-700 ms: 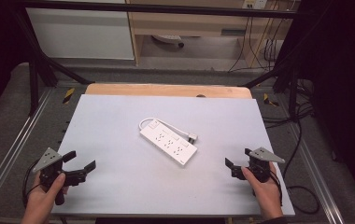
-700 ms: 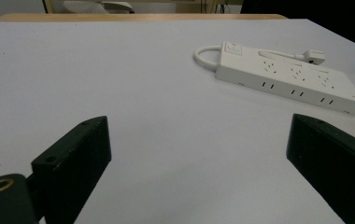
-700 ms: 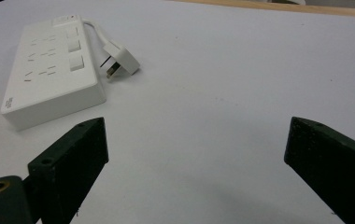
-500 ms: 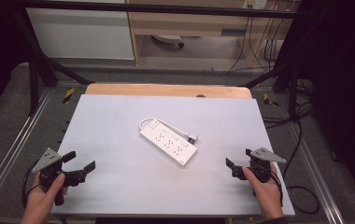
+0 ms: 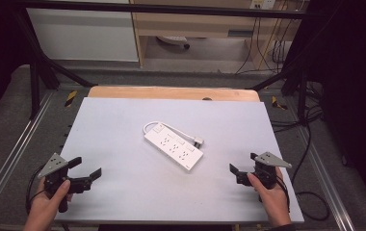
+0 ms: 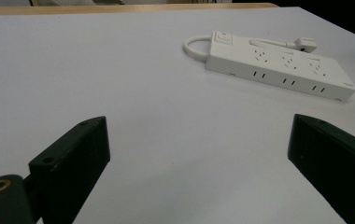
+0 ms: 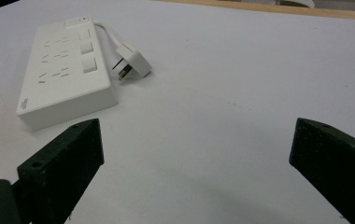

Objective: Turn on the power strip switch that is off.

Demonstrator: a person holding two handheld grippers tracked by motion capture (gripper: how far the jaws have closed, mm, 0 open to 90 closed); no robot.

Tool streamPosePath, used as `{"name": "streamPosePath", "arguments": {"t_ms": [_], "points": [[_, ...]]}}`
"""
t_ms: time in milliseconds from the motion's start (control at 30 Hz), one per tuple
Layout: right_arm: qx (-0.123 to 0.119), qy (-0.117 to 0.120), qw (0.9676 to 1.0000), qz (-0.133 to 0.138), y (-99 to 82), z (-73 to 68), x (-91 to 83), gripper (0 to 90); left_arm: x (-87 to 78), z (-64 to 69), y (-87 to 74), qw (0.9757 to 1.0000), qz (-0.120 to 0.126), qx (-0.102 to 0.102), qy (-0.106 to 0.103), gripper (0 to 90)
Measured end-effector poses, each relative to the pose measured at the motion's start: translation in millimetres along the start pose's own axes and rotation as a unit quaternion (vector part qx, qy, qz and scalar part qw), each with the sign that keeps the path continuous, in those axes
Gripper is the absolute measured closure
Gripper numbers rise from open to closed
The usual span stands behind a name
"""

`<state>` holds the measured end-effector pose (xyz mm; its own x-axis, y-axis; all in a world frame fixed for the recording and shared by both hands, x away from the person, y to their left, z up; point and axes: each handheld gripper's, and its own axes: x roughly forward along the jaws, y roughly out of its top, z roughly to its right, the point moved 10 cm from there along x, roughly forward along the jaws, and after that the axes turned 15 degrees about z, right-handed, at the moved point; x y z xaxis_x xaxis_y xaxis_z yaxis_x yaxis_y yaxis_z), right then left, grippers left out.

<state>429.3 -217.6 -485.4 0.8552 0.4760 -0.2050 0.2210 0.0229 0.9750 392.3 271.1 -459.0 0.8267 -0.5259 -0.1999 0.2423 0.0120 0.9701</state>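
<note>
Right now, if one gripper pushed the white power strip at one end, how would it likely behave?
The power strip lies flat, long and boxy, so it would probably slide and swivel, not roll or tip. Its body looks like stiff plastic. The short cord and plug look loose and would likely trail.

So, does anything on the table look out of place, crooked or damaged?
Nothing looks damaged or spilled. The white power strip lies diagonally across the table, not square to its edges, with its short cord looped back and the plug resting beside it, unplugged. Both grippers are open and apart from it.
</note>
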Motion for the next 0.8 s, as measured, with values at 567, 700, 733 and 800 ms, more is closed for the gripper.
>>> {"name": "streamPosePath", "arguments": {"t_ms": [567, 700, 733, 800], "points": [[0.013, 0.013, 0.9998, 0.009, 15.0, -17.8, -4.7, 4.4, 0.2, -0.3, 1.1, 1.0, 0.002, 0.004, 0.002, 5.8], [0.017, 0.013, 0.9997, 0.009, 16.7, -20.5, -4.0, 4.9, -0.5, -2.7, 1.8, 1.0, 0.005, -0.003, 0.006, 5.8], [0.021, 0.011, 0.9997, 0.008, 17.2, -21.3, -3.7, 5.0, -0.6, -2.6, 1.5, 1.0, 0.004, 0.0, 0.005, 5.8], [0.019, 0.013, 0.9997, 0.002, 17.0, -22.7, -3.2, 5.1, -0.5, -1.5, 1.3, 1.0, 0.003, 0.001, 0.003, 5.8]]}}
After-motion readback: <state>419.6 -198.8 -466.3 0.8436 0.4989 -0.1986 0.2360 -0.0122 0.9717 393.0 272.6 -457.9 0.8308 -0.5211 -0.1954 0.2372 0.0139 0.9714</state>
